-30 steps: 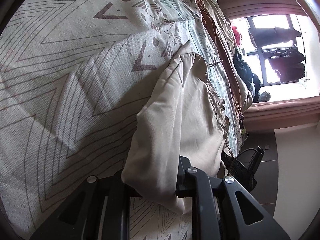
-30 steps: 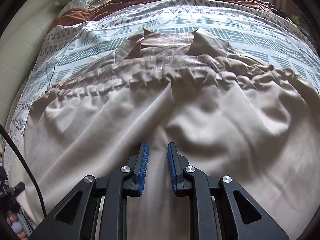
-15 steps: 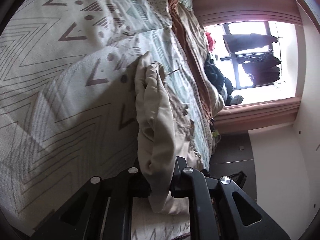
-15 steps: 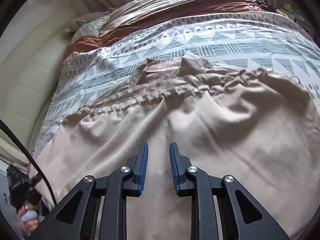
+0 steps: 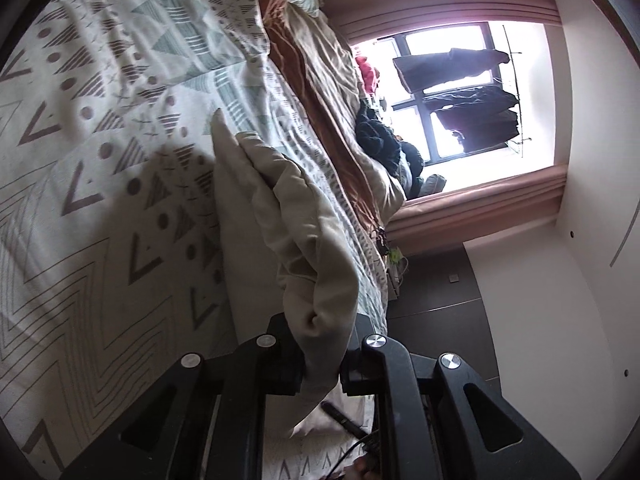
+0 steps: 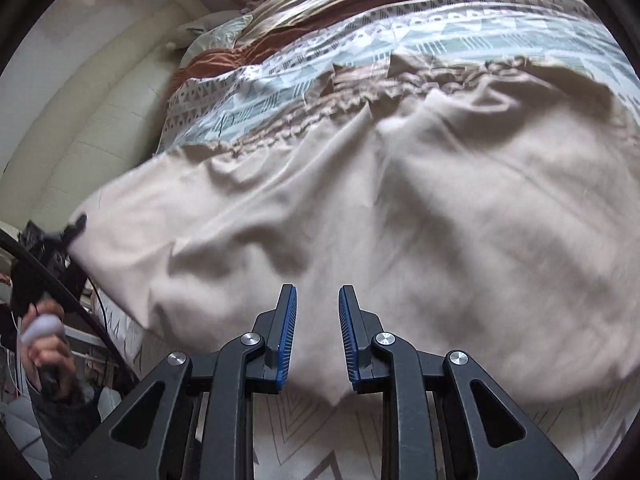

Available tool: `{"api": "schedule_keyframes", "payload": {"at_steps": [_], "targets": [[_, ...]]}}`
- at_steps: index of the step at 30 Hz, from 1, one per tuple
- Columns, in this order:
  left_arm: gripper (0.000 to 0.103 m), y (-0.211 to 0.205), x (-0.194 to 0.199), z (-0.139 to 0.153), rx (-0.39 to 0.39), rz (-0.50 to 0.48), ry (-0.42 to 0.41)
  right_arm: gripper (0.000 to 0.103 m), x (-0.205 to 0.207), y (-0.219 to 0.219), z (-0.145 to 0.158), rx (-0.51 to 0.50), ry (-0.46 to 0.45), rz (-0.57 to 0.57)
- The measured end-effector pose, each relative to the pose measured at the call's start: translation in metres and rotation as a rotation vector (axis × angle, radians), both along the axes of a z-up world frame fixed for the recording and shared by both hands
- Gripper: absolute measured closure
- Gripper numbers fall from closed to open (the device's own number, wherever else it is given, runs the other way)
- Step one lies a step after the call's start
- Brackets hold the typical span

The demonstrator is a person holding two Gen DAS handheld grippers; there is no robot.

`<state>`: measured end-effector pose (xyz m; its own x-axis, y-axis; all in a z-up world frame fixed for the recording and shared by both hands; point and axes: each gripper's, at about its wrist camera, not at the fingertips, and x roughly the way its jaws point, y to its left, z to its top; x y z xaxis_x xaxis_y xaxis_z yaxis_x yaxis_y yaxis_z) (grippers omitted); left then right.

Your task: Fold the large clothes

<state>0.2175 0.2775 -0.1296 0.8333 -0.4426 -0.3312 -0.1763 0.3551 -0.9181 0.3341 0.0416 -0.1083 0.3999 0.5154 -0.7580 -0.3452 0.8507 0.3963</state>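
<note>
On patterned bedspread (image 6: 460, 32) | left claw (image 5: 320, 364) clamps beige garment (image 6: 360, 200) | right claw (image 6: 318, 340) apart

one beige garment (image 6: 360, 200), one patterned bedspread (image 5: 100, 160), two tongs (image 5: 322, 364) (image 6: 318, 340), one window (image 5: 460, 92).

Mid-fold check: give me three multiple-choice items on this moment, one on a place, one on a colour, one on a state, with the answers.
1. Where does the beige garment lie?
A. on the patterned bedspread
B. on a bare floor
C. on a chair

2. What colour are the pads of the right gripper?
A. red
B. blue
C. white

3. What is the left gripper doing?
A. standing wide open
B. holding a cable
C. shut on garment fabric

Answers: 1 A, bedspread shows beyond and below the garment's edges. 2 B, both fingers carry blue ribbed pads. 3 C, bunched beige cloth sits clamped between its fingers.
</note>
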Motion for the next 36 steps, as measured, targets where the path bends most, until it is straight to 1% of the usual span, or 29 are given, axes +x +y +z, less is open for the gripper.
{"api": "schedule_keyframes", "payload": {"at_steps": [4,7,9,11,15,16,18,20,23,24,25,26,27,28,32,36], "targets": [[0.089,-0.008,0.013,0.017,0.015,-0.028,-0.04,0.084,-0.01,-0.004,-0.012,0.011,0.026,0.018],[0.089,-0.016,0.025,0.03,0.006,-0.056,-0.075,0.084,-0.016,0.002,-0.021,0.002,0.037,0.032],[0.089,-0.025,0.033,0.038,0.007,-0.08,-0.095,0.084,-0.016,0.001,-0.032,-0.01,0.052,0.012],[0.089,-0.037,0.041,0.046,0.025,-0.098,-0.107,0.085,-0.015,-0.005,-0.041,0.011,0.082,-0.042],[0.089,-0.057,0.063,0.062,0.002,-0.157,-0.152,0.085,-0.015,-0.008,-0.04,0.023,0.093,-0.057],[0.089,-0.061,0.067,0.067,0.003,-0.167,-0.159,0.084,-0.014,-0.012,-0.039,0.045,0.102,-0.055],[0.089,-0.07,0.076,0.08,0.011,-0.193,-0.178,0.084,-0.016,-0.023,-0.037,0.119,0.12,-0.062],[0.089,-0.081,0.086,0.091,0.022,-0.223,-0.195,0.084,-0.018,-0.038,-0.03,0.168,0.106,-0.069],[0.089,-0.098,0.104,0.103,0.017,-0.27,-0.213,0.084,-0.02,-0.066,-0.02,0.221,0.083,-0.105],[0.089,-0.105,0.111,0.106,0.016,-0.286,-0.216,0.08,-0.021,-0.074,-0.017,0.23,0.074,-0.116],[0.089,-0.111,0.117,0.108,0.018,-0.301,-0.218,0.069,-0.023,-0.083,-0.014,0.237,0.062,-0.128],[0.089,-0.116,0.123,0.11,0.019,-0.313,-0.219,0.062,-0.025,-0.094,-0.011,0.244,0.046,-0.147],[0.089,-0.123,0.13,0.112,0.018,-0.327,-0.219,0.051,-0.027,-0.103,-0.008,0.252,0.032,-0.164],[0.089,-0.129,0.137,0.113,0.015,-0.339,-0.219,0.047,-0.03,-0.113,-0.005,0.262,0.016,-0.185],[0.089,-0.154,0.164,0.116,-0.002,-0.381,-0.211,0.047,-0.045,-0.158,0.004,0.276,-0.024,-0.277],[0.089,-0.184,0.193,0.115,-0.002,-0.414,-0.194,0.047,-0.063,-0.204,0.006,0.285,-0.037,-0.376]]}}
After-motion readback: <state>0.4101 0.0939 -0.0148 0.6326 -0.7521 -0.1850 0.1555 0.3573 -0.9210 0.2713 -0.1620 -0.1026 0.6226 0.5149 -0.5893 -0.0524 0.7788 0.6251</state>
